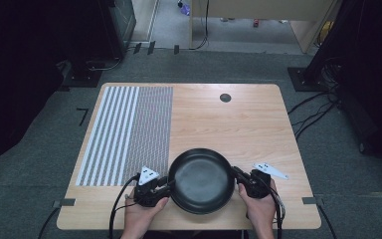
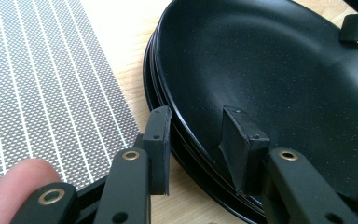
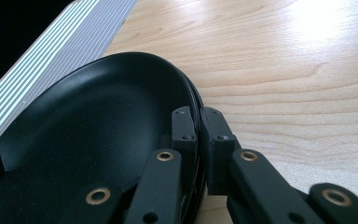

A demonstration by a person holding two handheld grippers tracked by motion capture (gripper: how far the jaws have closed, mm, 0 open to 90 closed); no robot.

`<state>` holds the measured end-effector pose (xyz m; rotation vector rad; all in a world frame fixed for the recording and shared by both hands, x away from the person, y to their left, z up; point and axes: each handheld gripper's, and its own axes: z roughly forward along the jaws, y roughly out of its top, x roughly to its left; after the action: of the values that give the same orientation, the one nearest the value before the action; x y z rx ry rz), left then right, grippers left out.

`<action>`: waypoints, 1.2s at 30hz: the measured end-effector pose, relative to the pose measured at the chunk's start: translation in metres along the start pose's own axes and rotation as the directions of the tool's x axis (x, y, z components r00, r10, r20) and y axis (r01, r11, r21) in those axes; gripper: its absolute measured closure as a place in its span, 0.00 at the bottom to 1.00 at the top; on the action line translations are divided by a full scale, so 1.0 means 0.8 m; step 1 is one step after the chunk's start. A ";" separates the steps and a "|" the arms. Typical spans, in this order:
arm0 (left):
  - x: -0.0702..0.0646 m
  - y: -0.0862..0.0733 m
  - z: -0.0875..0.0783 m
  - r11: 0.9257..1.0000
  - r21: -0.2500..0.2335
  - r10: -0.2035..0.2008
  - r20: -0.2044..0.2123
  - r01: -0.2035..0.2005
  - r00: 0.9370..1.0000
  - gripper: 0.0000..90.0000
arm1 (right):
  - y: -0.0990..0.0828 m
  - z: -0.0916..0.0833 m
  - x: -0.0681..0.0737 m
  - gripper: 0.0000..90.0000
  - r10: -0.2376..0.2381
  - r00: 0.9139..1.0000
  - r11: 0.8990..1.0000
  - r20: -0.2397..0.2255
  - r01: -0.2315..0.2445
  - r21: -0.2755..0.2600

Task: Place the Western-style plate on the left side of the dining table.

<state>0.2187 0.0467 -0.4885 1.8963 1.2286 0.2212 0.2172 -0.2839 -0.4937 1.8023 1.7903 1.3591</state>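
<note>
1. A person stands at the near edge of a pale wooden desk (image 1: 248, 124), with both forearms coming in from below in the high view.
2. A round black pan (image 1: 201, 179) sits on the desk near its front edge, about midway between the two hands. In the gripper views it looks like more than one pan nested together, though the dark rims make that hard to tell for sure.
3. The left tool (image 1: 165, 187) is at the pan's left rim. In the left gripper view (image 2: 200, 144) one jaw is outside the rim and the other reaches inside the bowl. A clear gap shows between them, and the pads do not seem to press on the rim, so this tool stands open astride it.
4. The right tool (image 1: 238, 175) is at the pan's right rim. In the right gripper view (image 3: 199, 135) its two jaws stand close together with the thin rim pinched between them, one inside and one outside. This tool grips the pan.
5. A woven placemat (image 1: 129, 132), with broad white stripes on its left half and fine ones on its right, lies on the left part of the desk, just beside the pan.
6. A small dark round cap (image 1: 225, 97) is set into the desk near its far edge, well apart from the pan.
</note>
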 end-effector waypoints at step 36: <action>0.026 0.012 -0.020 0.999 -0.017 -0.051 0.021 0.052 0.998 0.75 | -0.009 0.018 0.004 0.95 0.078 0.988 0.997 -0.129 -0.075 0.030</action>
<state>0.2267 0.0710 -0.4776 1.8452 1.2565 0.1841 0.2225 -0.2736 -0.5049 1.8520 1.8267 1.5231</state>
